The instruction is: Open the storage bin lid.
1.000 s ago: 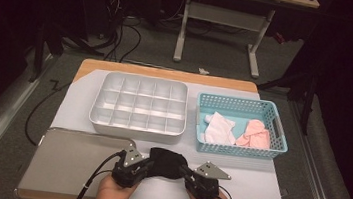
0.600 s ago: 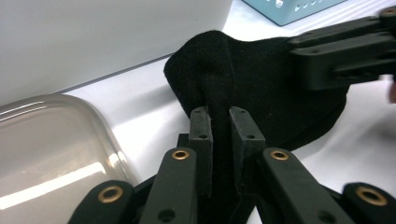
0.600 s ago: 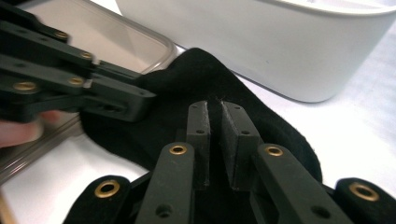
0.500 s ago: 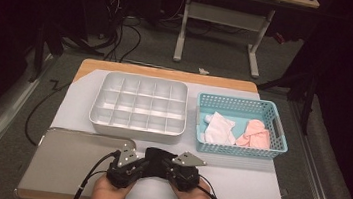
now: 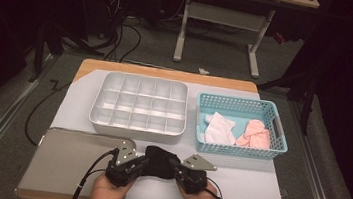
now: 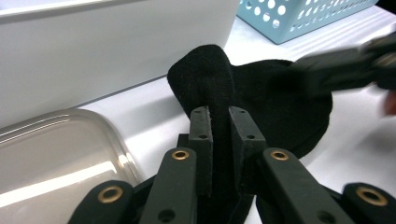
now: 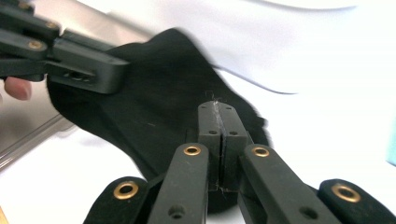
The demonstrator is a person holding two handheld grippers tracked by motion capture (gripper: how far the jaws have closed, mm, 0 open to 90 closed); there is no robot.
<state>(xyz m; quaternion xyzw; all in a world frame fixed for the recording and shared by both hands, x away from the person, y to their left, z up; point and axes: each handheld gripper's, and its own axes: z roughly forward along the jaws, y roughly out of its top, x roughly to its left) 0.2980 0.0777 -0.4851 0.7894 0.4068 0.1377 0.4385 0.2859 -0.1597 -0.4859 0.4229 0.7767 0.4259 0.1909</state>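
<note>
A black cloth (image 5: 160, 160) lies bunched on the white mat near the table's front edge, between my two grippers. My left gripper (image 5: 145, 161) is shut on a raised fold of the black cloth (image 6: 261, 93); that fold stands between the left gripper's (image 6: 219, 116) pads. My right gripper (image 5: 173, 164) sits at the cloth's right edge. Its jaws have just been closing. In the right gripper view the right gripper's (image 7: 218, 112) pads meet flush, I see no cloth between them, and the black cloth (image 7: 154, 93) lies just behind and under them.
A white compartment tray (image 5: 136, 127) stands behind the cloth. To its right, a blue basket (image 5: 244, 103) holds a white cloth (image 5: 219, 129) and a pink cloth (image 5: 256, 136). A flat shiny tray (image 5: 71, 163) lies at the front left, beside the left gripper.
The right gripper went left toward the left one, bunching the cloth, then eased back right. The left gripper stayed in place with its fold.
</note>
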